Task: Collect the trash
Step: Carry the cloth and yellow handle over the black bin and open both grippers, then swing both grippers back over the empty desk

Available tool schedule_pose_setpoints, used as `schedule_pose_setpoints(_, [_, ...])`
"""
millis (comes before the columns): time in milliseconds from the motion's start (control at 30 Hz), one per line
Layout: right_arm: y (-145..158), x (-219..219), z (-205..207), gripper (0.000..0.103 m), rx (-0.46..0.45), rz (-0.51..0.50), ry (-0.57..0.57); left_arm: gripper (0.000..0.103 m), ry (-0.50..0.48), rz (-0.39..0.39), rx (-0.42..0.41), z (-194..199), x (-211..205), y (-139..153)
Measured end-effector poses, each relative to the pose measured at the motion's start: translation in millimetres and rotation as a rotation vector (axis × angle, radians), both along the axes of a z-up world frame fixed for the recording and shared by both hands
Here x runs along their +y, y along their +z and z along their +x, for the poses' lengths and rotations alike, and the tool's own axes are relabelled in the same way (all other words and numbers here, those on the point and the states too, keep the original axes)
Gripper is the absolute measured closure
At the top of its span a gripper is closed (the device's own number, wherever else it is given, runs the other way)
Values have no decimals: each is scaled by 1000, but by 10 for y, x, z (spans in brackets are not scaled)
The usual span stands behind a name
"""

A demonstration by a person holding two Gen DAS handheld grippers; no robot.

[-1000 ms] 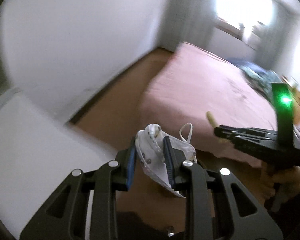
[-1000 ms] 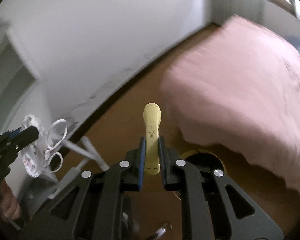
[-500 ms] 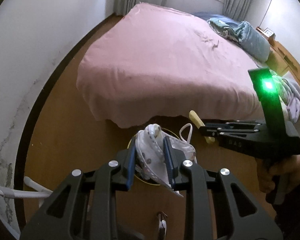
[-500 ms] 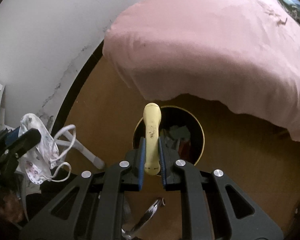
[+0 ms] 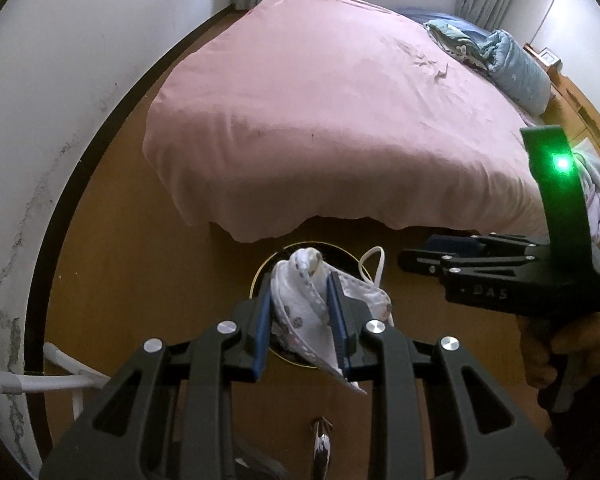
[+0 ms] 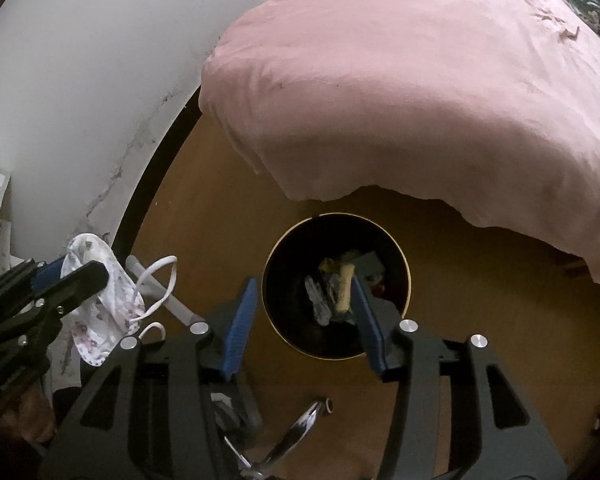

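Face mask (image 5: 306,312) stands on edge, long axis running away from the left gripper (image 5: 300,312), which clamps it above the trash bin (image 6: 396,240). Right gripper (image 6: 304,320) gapes wide, empty, over the bin's litter.

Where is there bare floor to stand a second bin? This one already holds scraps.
Bare wood floor lies between the white wall and the round bin. It is crowded where the pink bedcover overhangs beside the bin's rim.

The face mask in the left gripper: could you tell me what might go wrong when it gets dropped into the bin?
1. The face mask has loose ear loops; one could snag on the left gripper at release.
2. The bin sits close against the overhanging pink bedsheet, so an off-centre drop may land on the floor.
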State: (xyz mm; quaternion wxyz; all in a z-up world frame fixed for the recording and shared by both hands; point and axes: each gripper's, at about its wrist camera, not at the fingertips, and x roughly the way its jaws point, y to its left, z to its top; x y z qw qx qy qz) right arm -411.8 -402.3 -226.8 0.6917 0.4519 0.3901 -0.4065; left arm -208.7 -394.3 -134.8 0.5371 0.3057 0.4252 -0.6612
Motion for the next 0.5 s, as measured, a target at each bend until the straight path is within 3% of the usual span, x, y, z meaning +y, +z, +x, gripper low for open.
schedule_pose_setpoints(333, [134, -97, -309, 46, -8, -26, -88, 74, -67, 26, 29, -191, -177, -132])
schedule_pose_setpoints(467, [232, -88, -427, 37, -2, -55, -124, 49, -103, 36, 75, -321, -319, -180])
schedule_pose_setpoints(500, [272, -58, -457, 37, -2, -59, -130, 48, -112, 36, 75, -357, -341, -183])
